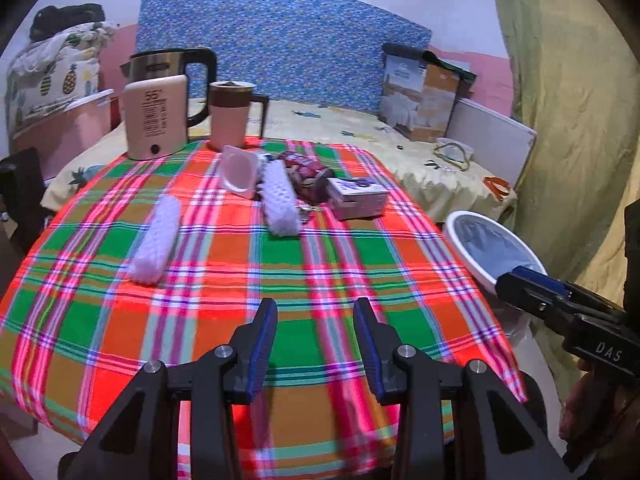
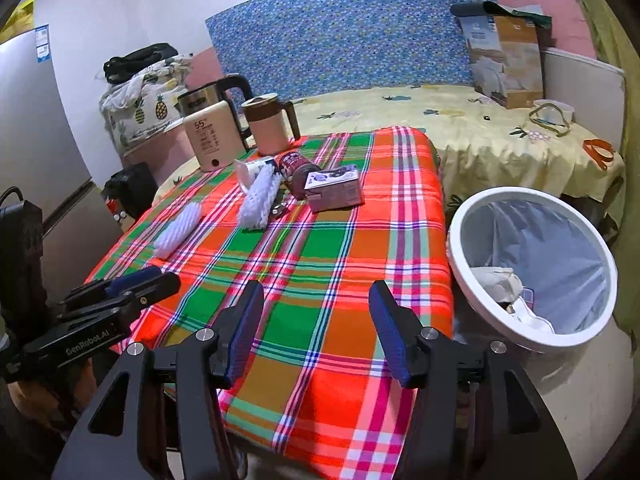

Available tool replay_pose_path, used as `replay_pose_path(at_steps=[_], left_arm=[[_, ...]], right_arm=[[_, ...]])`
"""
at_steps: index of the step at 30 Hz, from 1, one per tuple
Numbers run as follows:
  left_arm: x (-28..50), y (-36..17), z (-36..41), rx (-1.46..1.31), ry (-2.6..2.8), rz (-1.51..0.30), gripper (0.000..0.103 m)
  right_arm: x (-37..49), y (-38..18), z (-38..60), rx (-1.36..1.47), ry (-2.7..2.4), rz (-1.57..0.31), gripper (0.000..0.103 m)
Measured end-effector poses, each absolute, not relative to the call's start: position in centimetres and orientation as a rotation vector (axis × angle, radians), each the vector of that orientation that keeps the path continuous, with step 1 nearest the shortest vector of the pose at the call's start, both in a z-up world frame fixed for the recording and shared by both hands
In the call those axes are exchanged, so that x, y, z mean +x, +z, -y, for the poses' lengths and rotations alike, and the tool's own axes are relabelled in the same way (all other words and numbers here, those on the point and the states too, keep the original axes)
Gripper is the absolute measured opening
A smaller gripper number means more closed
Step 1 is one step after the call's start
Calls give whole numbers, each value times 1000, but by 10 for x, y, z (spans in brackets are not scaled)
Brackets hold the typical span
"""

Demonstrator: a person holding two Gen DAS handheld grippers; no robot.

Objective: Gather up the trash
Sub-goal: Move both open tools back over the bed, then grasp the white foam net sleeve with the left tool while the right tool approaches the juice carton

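Trash lies on the plaid tablecloth (image 1: pixel 224 280): two white foam net sleeves (image 1: pixel 154 240) (image 1: pixel 280 200), a white plastic cup on its side (image 1: pixel 238 172), a dark red can on its side (image 1: pixel 308 174) and a small purple carton (image 1: pixel 356 196). The same items show in the right wrist view: sleeves (image 2: pixel 178 230) (image 2: pixel 260 198), cup (image 2: pixel 250 174), can (image 2: pixel 298 172), carton (image 2: pixel 334 190). A white bin (image 2: pixel 532 264) with a liner stands right of the table and holds some trash. My left gripper (image 1: pixel 316 308) is open and empty above the near table. My right gripper (image 2: pixel 316 292) is open and empty.
A cream kettle (image 1: pixel 156 118) and a pink mug with a brown lid (image 1: pixel 232 114) stand at the table's back left. Behind is a bed (image 2: pixel 500 136) with a yellow sheet, a cardboard box (image 2: pixel 508 60) and a blue patterned panel. A fridge (image 2: pixel 28 152) stands at the left.
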State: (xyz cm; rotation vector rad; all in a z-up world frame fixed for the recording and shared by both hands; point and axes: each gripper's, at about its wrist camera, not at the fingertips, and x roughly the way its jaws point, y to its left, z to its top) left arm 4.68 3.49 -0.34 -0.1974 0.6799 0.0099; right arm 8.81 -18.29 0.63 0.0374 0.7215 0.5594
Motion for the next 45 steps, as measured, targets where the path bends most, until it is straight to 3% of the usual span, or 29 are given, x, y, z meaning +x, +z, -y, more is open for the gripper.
replay_pose_path(at_steps=[3, 5, 18, 25, 45], left_arm=[[48, -3, -44, -205, 49, -672, 39], [50, -3, -50, -206, 60, -670, 39], [81, -9, -102, -218, 178, -677, 40], [102, -17, -138, -217, 261, -685, 50], [128, -51, -174, -291, 263, -752, 51]], right_arm=[[90, 7, 178, 32, 570, -721, 60], [93, 8, 174, 27, 571, -718, 70], [131, 9, 149, -8, 563, -713, 71], [163, 0, 137, -17, 553, -751, 71], [217, -16, 111, -87, 529, -808, 71]])
